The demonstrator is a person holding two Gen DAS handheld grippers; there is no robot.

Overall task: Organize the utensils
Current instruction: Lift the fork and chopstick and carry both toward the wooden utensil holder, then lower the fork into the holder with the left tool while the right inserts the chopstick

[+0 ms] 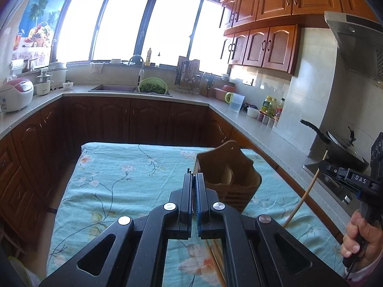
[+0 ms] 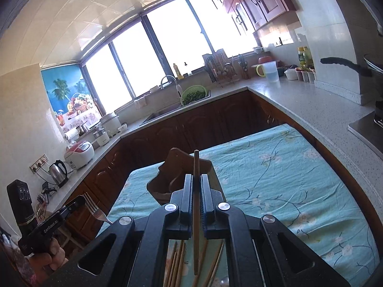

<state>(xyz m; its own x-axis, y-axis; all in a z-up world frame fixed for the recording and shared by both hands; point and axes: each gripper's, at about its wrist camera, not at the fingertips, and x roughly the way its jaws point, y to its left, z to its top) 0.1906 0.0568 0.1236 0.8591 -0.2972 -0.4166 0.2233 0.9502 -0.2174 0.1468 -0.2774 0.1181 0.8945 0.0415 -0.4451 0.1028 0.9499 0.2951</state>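
Note:
A brown wooden utensil holder (image 1: 229, 179) (image 2: 178, 174) stands on the floral teal cloth (image 1: 124, 172) (image 2: 282, 167). My left gripper (image 1: 194, 179) is shut on a metal fork (image 2: 94, 209), seen from the right wrist view at lower left (image 2: 74, 204); in its own view the fork is hidden between the pads. My right gripper (image 2: 196, 181) is shut on a single wooden chopstick (image 2: 196, 205) (image 1: 304, 196), held just short of the holder; it shows at far right in the left wrist view (image 1: 322, 166). Several loose chopsticks (image 2: 177, 263) lie on the cloth below.
L-shaped stone countertops (image 1: 258, 124) surround the table, with a sink (image 1: 115, 88), a green colander (image 1: 153, 85), a rice cooker (image 1: 15, 94), a wok on the stove (image 1: 342, 146) and a kettle (image 2: 58, 172).

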